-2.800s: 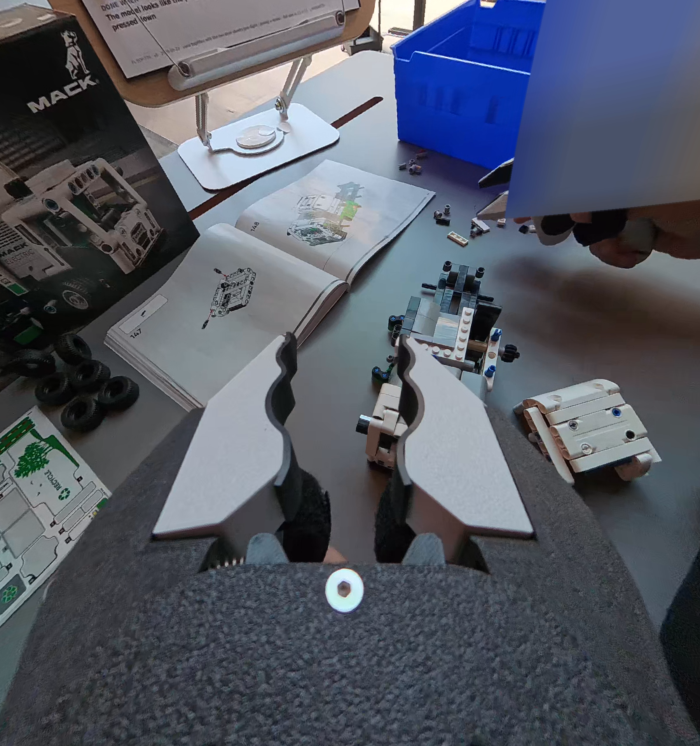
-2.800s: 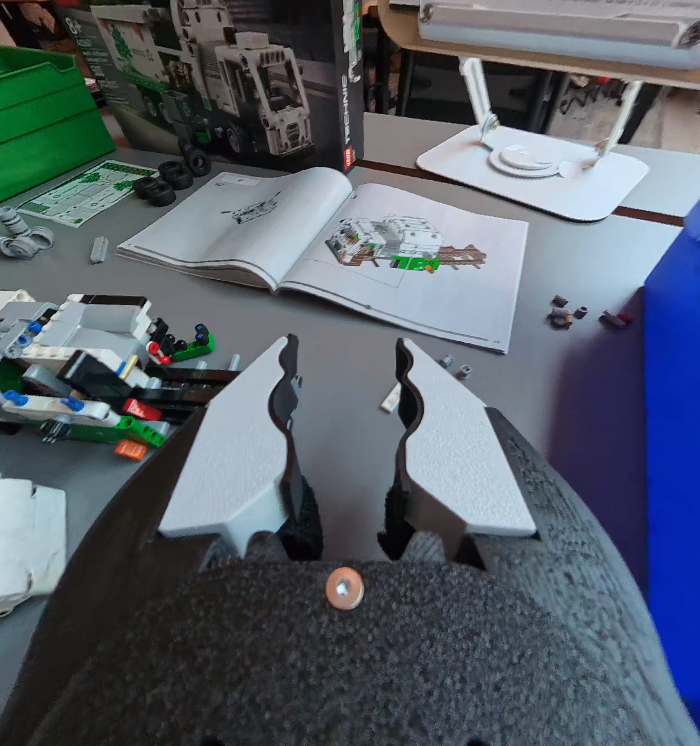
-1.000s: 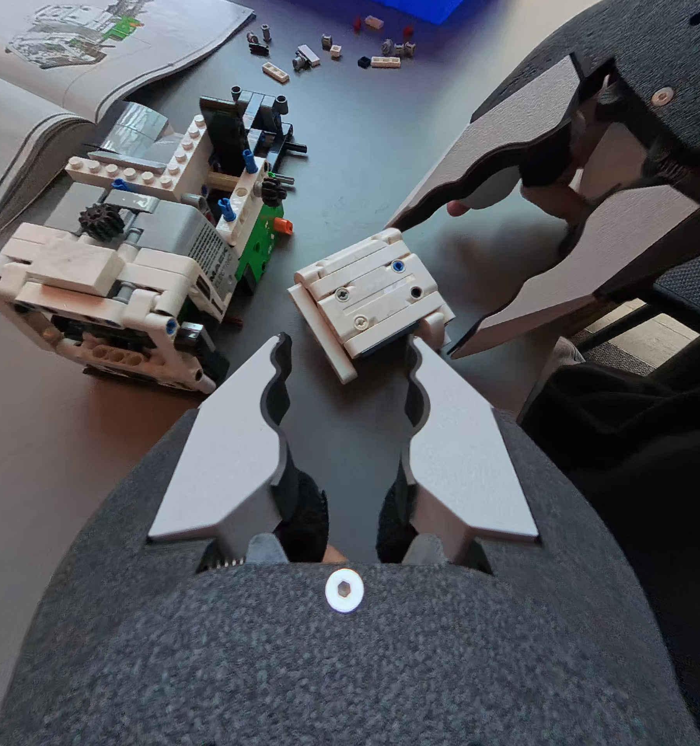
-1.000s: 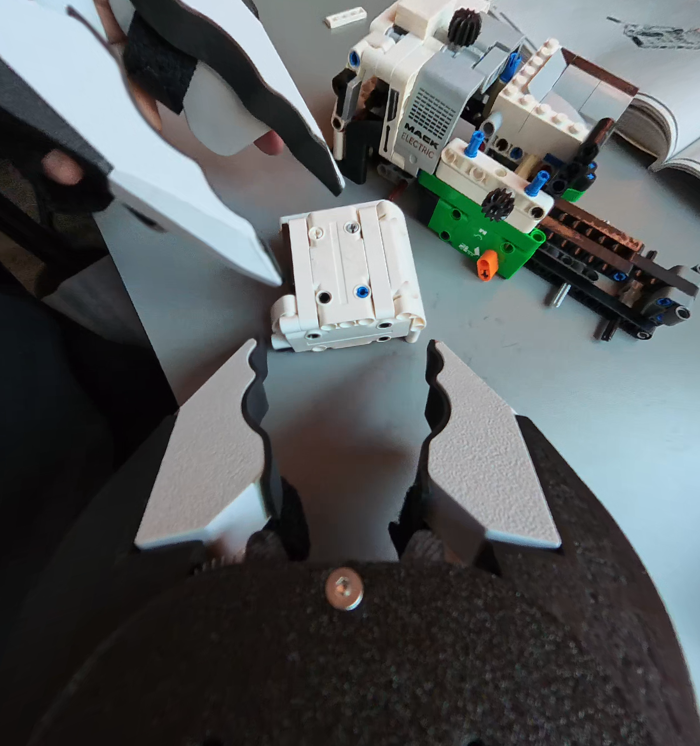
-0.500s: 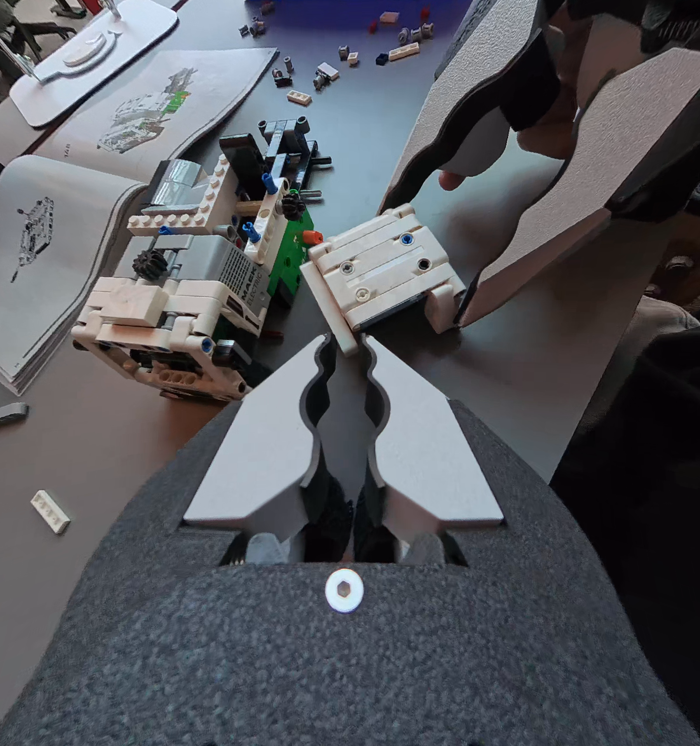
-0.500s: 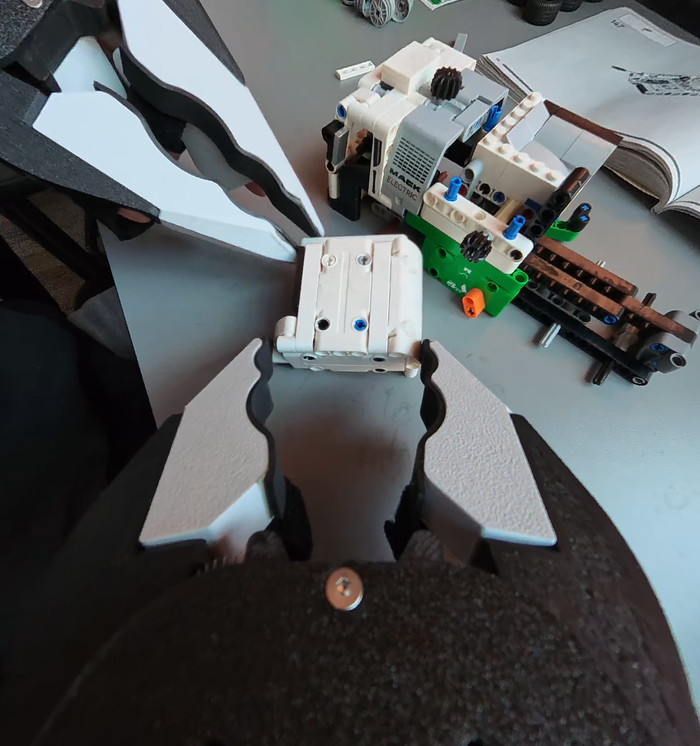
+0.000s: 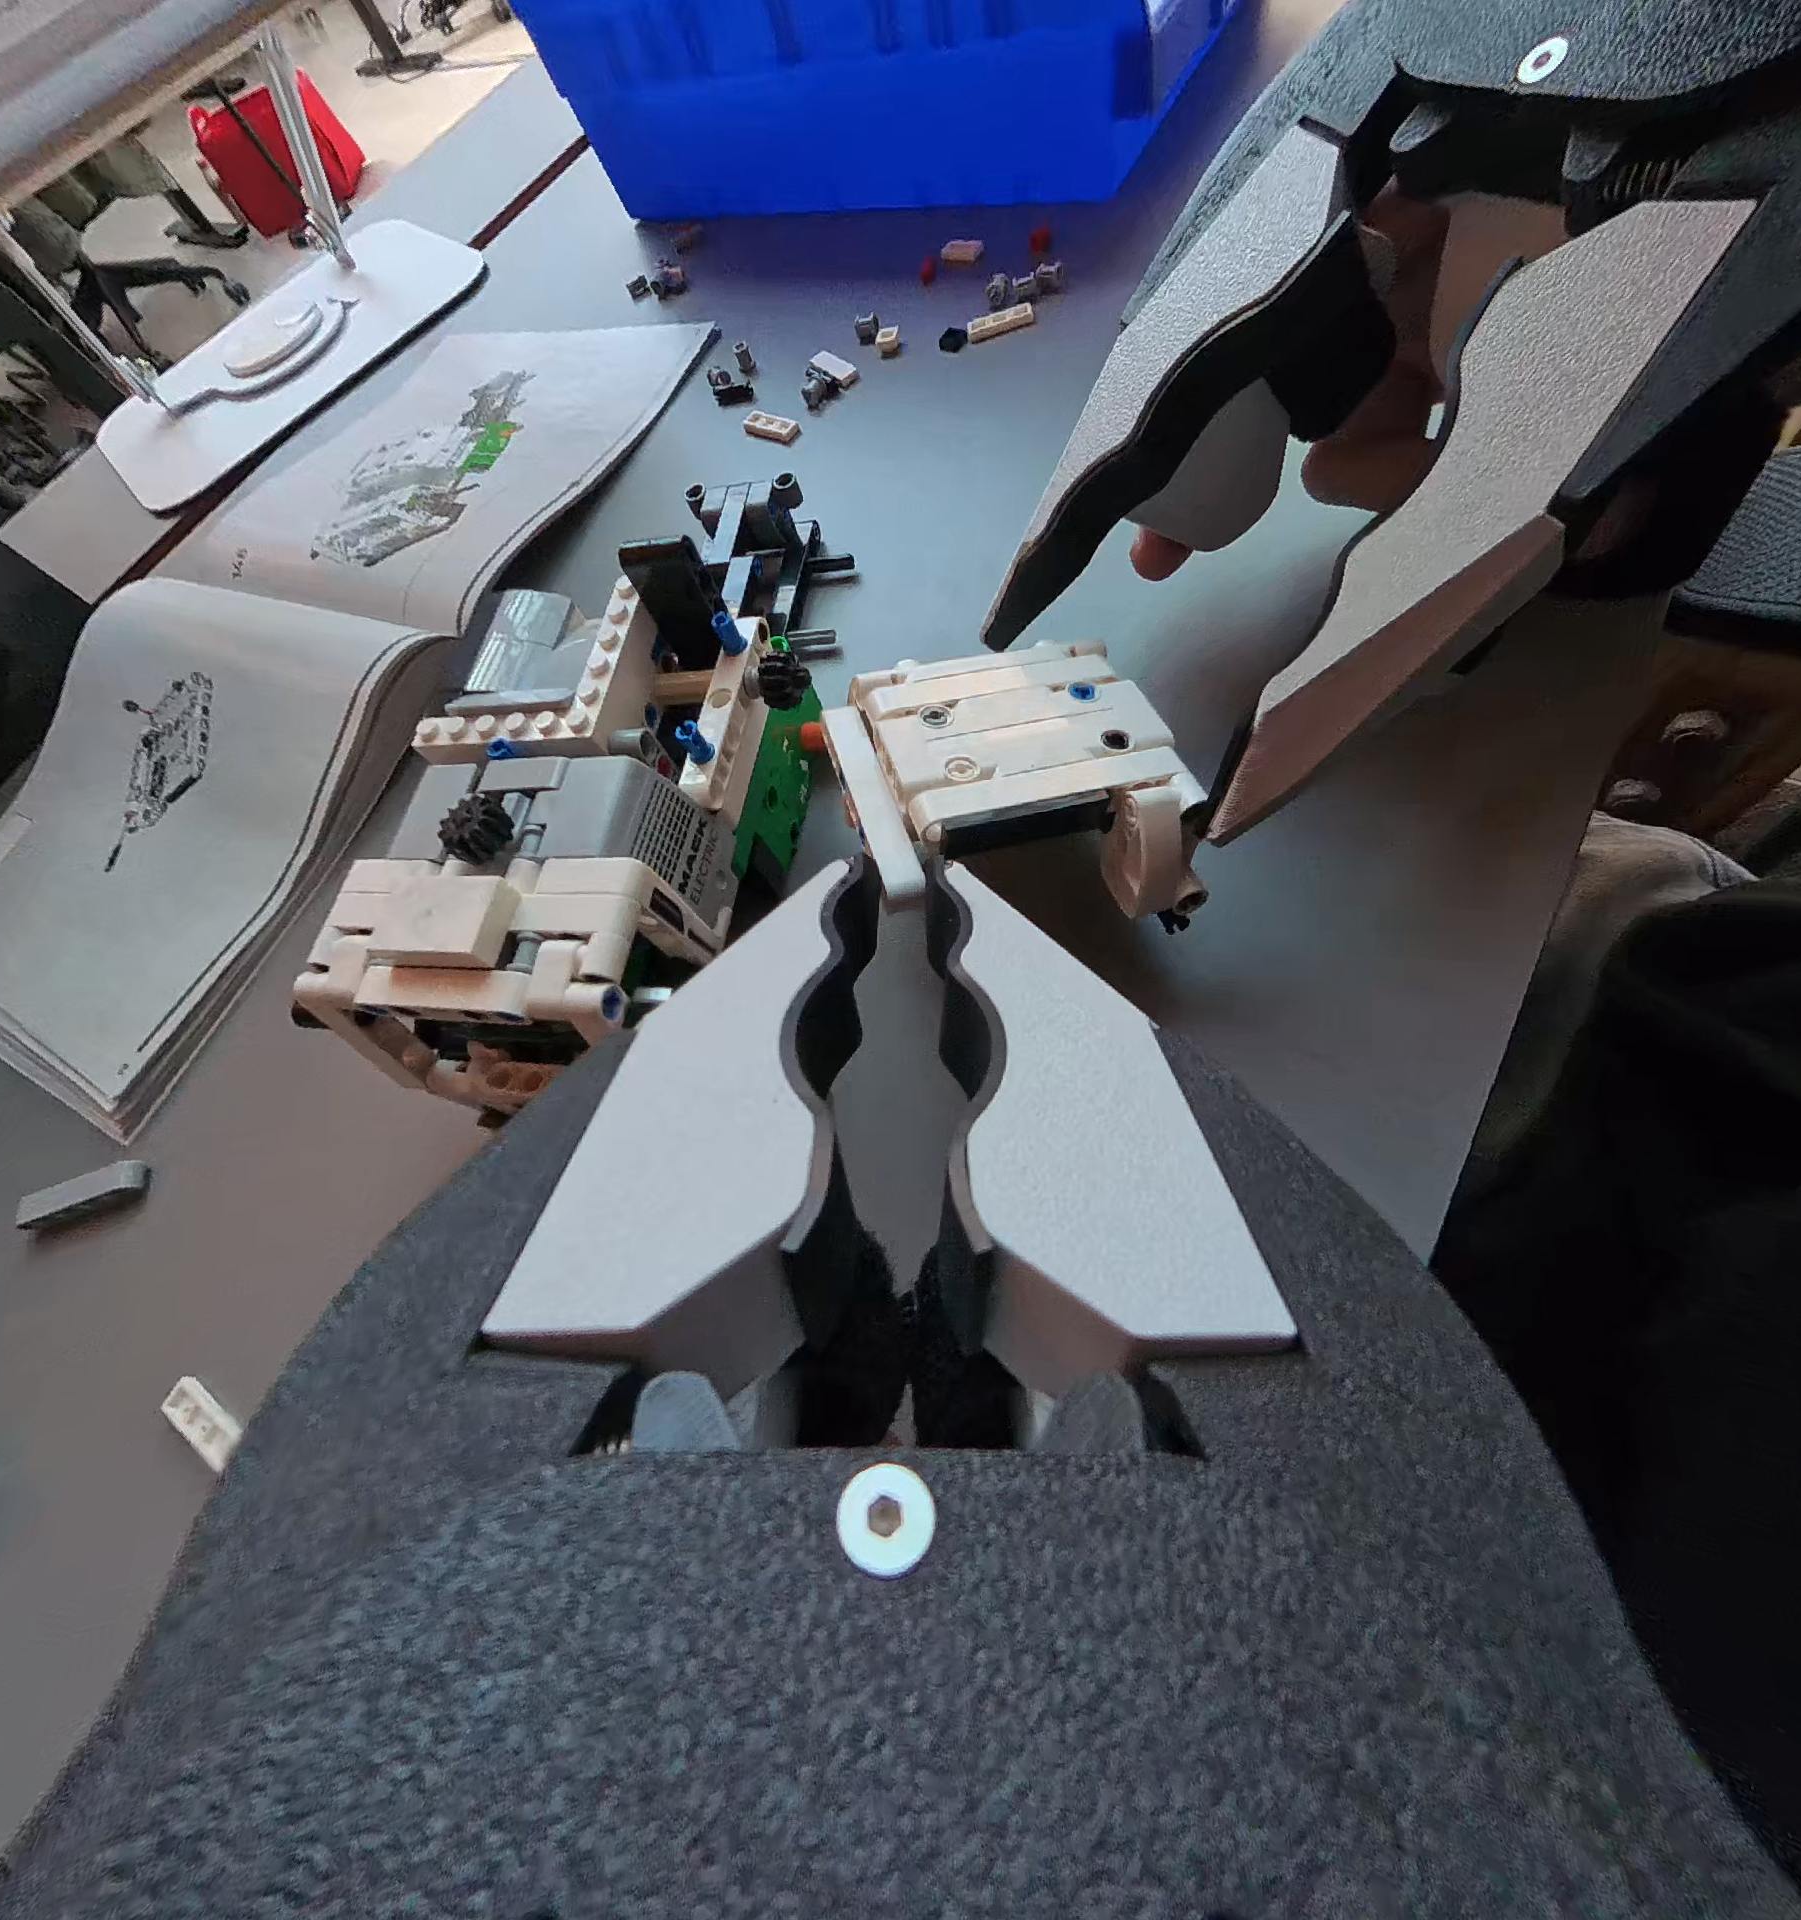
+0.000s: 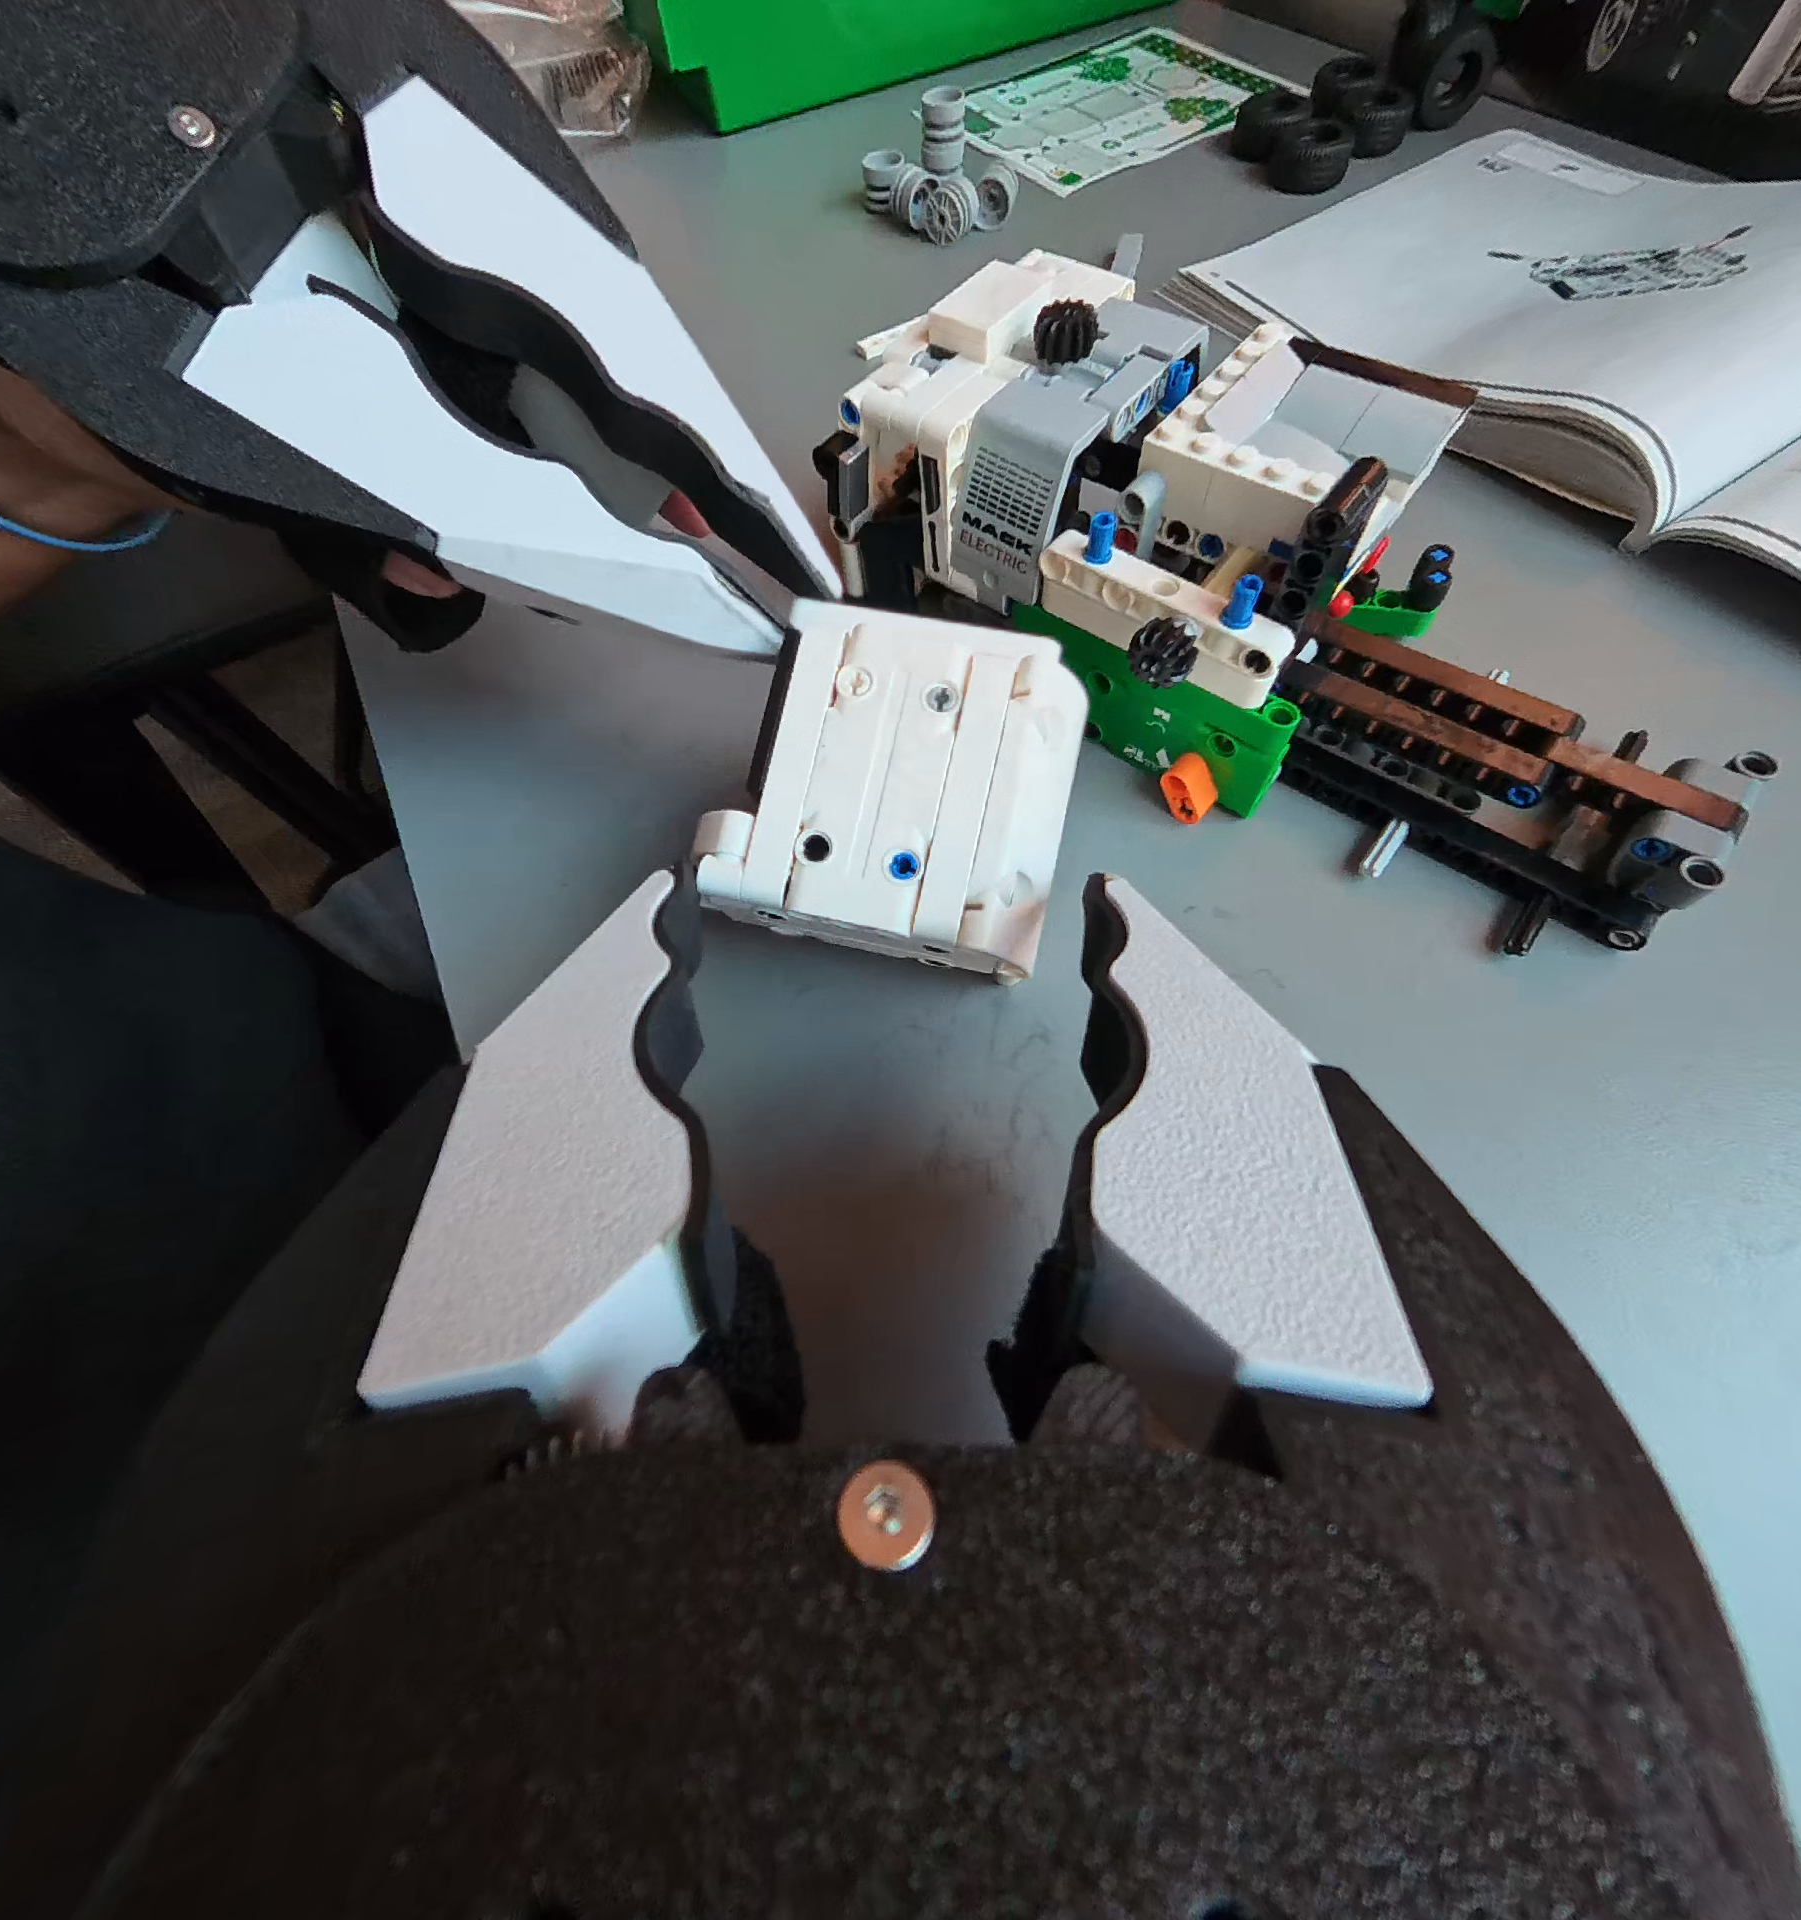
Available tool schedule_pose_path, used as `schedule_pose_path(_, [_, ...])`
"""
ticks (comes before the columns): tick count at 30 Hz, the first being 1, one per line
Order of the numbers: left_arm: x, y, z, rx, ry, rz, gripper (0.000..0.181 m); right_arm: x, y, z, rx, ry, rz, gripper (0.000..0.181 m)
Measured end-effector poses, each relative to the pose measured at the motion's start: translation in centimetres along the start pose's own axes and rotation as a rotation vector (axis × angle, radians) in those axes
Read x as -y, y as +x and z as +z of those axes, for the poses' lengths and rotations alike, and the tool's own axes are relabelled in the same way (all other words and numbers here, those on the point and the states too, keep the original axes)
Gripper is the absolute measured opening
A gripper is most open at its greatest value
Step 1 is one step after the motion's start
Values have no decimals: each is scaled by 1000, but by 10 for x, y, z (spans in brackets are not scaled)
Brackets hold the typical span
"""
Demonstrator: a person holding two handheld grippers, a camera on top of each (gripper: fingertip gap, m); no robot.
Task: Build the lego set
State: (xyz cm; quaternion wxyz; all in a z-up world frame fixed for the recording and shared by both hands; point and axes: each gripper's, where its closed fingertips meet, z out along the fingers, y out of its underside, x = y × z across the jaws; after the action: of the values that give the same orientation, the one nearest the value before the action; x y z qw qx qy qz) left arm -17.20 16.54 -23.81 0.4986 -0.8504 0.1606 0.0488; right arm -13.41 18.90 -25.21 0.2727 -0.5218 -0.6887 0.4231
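Left wrist view: the left tool [image 7: 901, 878] sits low in the frame, its two grey fingers nearly together and pinching the thin edge plate at the near corner of a white lego block [image 7: 1010, 748]. The block is tilted, its near end raised off the dark table [image 7: 1322, 987]. To its left, just beside it, stands the partly built truck [image 7: 584, 821] — white and grey cab, green side, black chassis reaching toward the far side. Left of the truck lies an open instruction booklet [image 7: 252, 748]. A blue bin [image 7: 875, 94] stands at the far side, with small loose pieces [image 7: 875, 332] scattered in front of it. The right tool [image 7: 1104, 727] comes in from the upper right with its fingers spread wide on either side of the block; one tip lies close to the block's right end, and whether it touches I cannot tell.

Right wrist view: the right tool [image 8: 885, 883] has its fingers spread wide, the white block [image 8: 906, 800] just beyond the tips and between them, not gripped. The left tool [image 8: 802, 623] enters from the upper left, its tips meeting the block's far left corner. The truck [image 8: 1135, 540] lies behind the block to the right. Farther off are grey wheel hubs [image 8: 937, 182], black tyres [image 8: 1343, 114], a sticker sheet [image 8: 1093, 104], a green bin [image 8: 854, 42] and the booklet [image 8: 1602, 322].
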Motion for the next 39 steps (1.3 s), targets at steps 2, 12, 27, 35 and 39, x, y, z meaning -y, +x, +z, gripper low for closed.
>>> schedule_pose_path(2, [6, -1, -1, 16, 17, 51, 8, 1, 0, -3, 6, 17, 9, 73])
schedule_pose_path(12, [23, 7, -10, 61, 93, 410, 7, 10, -3, -14, 70, 94, 91, 74])
schedule_pose_path(27, [23, 7, -6, 106, 105, 475, 7, 17, 0, 13, -8, 44, 244, 66])
schedule_pose_path(35, [20, 7, -7, 58, 96, 471, 7, 16, 1, 16, -122, 17, 168, 65])
schedule_pose_path(39, [18, 6, -5, 44, 99, 470, 8, 15, 2, 16, -145, 7, 162, 65])
